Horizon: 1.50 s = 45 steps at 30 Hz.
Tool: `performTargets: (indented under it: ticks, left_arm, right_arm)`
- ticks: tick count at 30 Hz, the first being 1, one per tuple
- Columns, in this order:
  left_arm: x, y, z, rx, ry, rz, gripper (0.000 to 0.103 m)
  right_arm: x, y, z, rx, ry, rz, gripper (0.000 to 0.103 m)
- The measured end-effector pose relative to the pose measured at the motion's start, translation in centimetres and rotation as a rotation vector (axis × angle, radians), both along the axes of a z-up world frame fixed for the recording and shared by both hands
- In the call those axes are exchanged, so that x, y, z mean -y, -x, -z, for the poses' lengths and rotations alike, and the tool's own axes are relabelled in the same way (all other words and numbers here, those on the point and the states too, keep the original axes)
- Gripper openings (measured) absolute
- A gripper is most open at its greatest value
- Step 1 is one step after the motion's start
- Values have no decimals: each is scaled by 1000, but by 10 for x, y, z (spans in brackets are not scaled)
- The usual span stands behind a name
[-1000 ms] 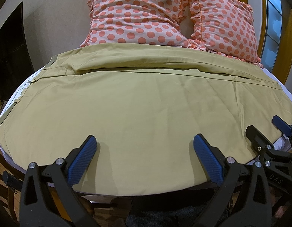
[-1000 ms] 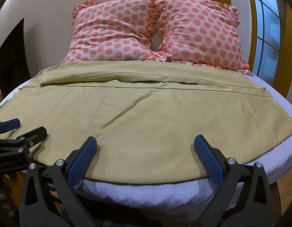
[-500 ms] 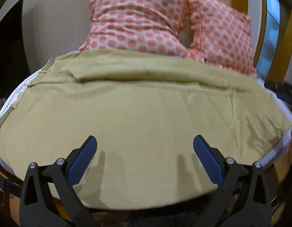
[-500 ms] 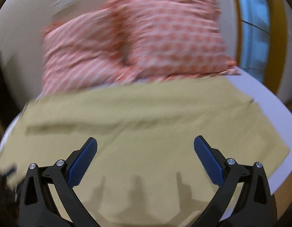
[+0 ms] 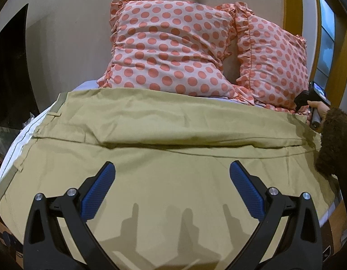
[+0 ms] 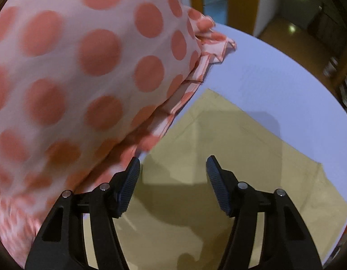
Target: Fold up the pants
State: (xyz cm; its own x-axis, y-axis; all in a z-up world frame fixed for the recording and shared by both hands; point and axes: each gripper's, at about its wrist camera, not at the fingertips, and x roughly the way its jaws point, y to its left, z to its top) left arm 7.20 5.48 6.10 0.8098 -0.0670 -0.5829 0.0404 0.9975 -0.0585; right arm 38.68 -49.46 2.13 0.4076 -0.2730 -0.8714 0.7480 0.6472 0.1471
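Left wrist: smooth khaki pants (image 5: 173, 135) under wide-spread, empty left gripper (image 5: 172, 187); right gripper (image 6: 172, 184) likewise

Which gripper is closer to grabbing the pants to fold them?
Probably the right gripper. It hangs open just over a far corner of the tan pants, beside the dotted pillow. The left gripper is open above their flat middle.
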Motion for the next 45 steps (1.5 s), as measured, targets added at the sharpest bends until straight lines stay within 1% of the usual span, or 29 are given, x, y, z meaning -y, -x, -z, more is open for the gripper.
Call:
performTargets:
  ticks: [1, 2, 3, 4, 5, 6, 8, 9, 10, 12, 13, 15, 17, 18, 20, 22, 23, 24, 25, 27, 29, 31, 34, 38, 39, 42, 43, 44, 45]
  left_arm:
    - [-1, -4, 1, -2, -1, -1, 101]
    - [-2, -8, 2, -5, 0, -2, 101]
    - [-3, -12, 3, -11, 1, -3, 101]
    - [-3, -13, 4, -14, 1, -3, 101]
    - [-4, -15, 5, -19, 2, -6, 101]
    - [-4, -15, 7, -21, 4, -8, 101]
    - [-6, -16, 8, -27, 18, -8, 101]
    - [-8, -15, 8, -28, 30, -7, 101]
    - [-9, -13, 8, -28, 40, -9, 101]
    - [-15, -8, 5, -27, 64, -15, 101]
    - [-18, -6, 4, -24, 72, -20, 101]
    - [-25, 1, 0, -8, 85, -33, 101]
    - [-32, 10, -7, 21, 91, -42, 101]
    - [-35, 13, -9, 33, 90, -44, 101]
    - [-43, 15, -16, 43, 84, -47, 101]
    - [-50, 11, -23, 49, 86, -50, 101]
    - [-55, 7, -28, 47, 94, -52, 101]
    - [-59, 3, -31, 44, 105, -51, 101]
    - [-67, -7, -35, 33, 142, -44, 101]
    - [-79, -24, -37, 8, 210, -30, 101]
    - [-92, -50, -33, -56, 297, -27, 101]
    - [-99, -73, -25, -121, 336, -50, 101]
    - [-111, -102, -12, -196, 387, -94, 98]
    - [-124, -142, -1, -267, 495, -129, 90]
    - [-125, -150, 0, -278, 504, -139, 88]
    - [-123, -186, 3, -323, 460, -178, 83]
    - [-122, -201, 7, -351, 438, -197, 74]
    - [-124, -213, 12, -378, 431, -211, 53]
    - [-127, -226, 21, -417, 432, -234, 35]
  right_arm:
    - [1, -3, 0, -6, 46, 9, 65]
    - [2, -9, 5, -35, 81, 6, 64]
    - [0, -14, 8, -44, 138, -23, 59]
    - [0, -13, 10, -21, 158, -55, 51]
    - [0, -11, 11, -8, 175, -75, 38]
    - [1, -9, 12, 5, 179, -92, 23]
    - [12, 3, 16, 62, 156, -113, 11]
    - [17, 9, 17, 94, 132, -117, 9]
    - [28, 18, 20, 154, 70, -122, 6]
    - [46, 40, 22, 256, -42, -115, 4]
    - [54, 60, 19, 336, -95, -125, 4]
    - [64, 96, 9, 449, -147, -157, 4]
    - [70, 151, -6, 565, -183, -206, 4]
    - [71, 179, -11, 606, -202, -225, 4]
    - [63, 226, -22, 652, -237, -246, 4]
    - [51, 286, -7, 664, -256, -247, 4]
    - [51, 303, 0, 664, -273, -238, 4]
    - [49, 312, -1, 661, -295, -227, 4]
    - [49, 326, 7, 661, -324, -213, 4]
    - [50, 337, 22, 657, -373, -194, 4]
    - [47, 349, 30, 657, -398, -184, 4]
    - [44, 363, 29, 678, -399, -183, 4]
    - [43, 362, 22, 698, -378, -196, 4]
    - [48, 353, 19, 719, -386, -204, 4]
    - [48, 351, 18, 722, -385, -206, 4]
    - [49, 346, 14, 726, -377, -215, 4]
    - [50, 344, 14, 727, -377, -216, 4]
    - [51, 342, 14, 728, -379, -214, 4]
    - [51, 341, 13, 730, -382, -211, 4]
